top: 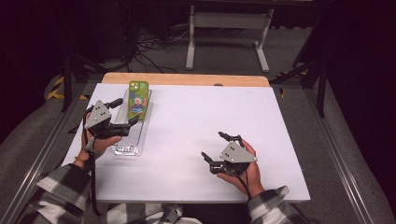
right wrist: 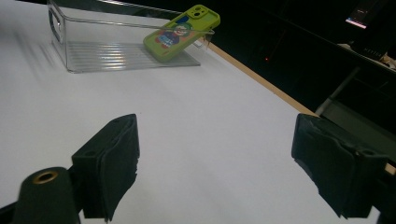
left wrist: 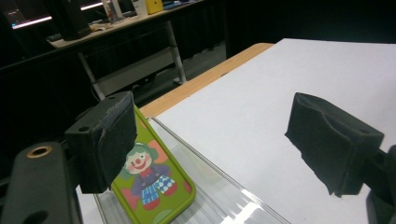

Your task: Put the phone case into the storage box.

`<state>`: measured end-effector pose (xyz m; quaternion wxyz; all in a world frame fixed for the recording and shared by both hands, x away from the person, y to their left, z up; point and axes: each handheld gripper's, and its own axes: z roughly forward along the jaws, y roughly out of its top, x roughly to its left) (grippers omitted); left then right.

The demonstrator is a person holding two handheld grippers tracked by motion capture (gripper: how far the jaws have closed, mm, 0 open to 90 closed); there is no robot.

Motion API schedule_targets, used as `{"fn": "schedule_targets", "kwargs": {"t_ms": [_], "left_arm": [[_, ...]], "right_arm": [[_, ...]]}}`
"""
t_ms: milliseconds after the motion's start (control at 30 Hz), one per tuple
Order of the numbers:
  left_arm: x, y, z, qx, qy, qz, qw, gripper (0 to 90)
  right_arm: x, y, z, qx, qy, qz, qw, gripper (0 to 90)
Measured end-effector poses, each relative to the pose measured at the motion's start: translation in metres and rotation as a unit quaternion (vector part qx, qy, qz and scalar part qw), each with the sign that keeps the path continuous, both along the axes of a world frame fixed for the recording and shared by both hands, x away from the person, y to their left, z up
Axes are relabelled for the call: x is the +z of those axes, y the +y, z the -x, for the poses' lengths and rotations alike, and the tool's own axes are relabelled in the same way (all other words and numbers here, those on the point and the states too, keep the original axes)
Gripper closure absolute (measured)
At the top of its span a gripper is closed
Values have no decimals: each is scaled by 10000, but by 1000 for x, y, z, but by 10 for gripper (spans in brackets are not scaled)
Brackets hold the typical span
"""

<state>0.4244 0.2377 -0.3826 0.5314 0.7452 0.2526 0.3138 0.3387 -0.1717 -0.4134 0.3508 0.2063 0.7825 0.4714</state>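
The green phone [top: 138, 98] lay tilted in the clear tray [top: 135, 135], its upper end propped on the tray's far rim and its lower end down on the ribbed floor, clown picture facing up. The tray served as the reference point: it stood on the white bench [top: 196, 126] toward the far left part of the sheet. The left tool [top: 125, 111] hovered over the tray, just to its left side, with its jaws standing apart and nothing between the pads; in the left gripper view one pad [left wrist: 109, 140] covered part of the phone's upper left edge, and the phone's camera end was hidden behind it. The tray's near end was cut off at the bottom of that view. The right tool [top: 216, 145] was held well apart from the tray, toward the near right of the bench, jaws likewise apart and empty. In the right gripper view the tray's near left portion was smeared and its walls were hard to trace against the sheet. Whether the phone's lower edge touched the tray's side wall could not be determined.
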Motion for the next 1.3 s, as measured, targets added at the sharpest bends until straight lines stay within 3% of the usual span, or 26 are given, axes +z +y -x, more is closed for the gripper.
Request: {"fn": "schedule_targets", "kwargs": {"t_ms": [533,1300], "left_arm": [[-1,-5,11,-176,-25,34,9998,66],[-6,-17,39,-477,-119,-20,9988,48]], "right_arm": [[1,-1,0,-4,15,-61,10000,143],[3,-1,1,-48,11,-98,9999,114]]}}
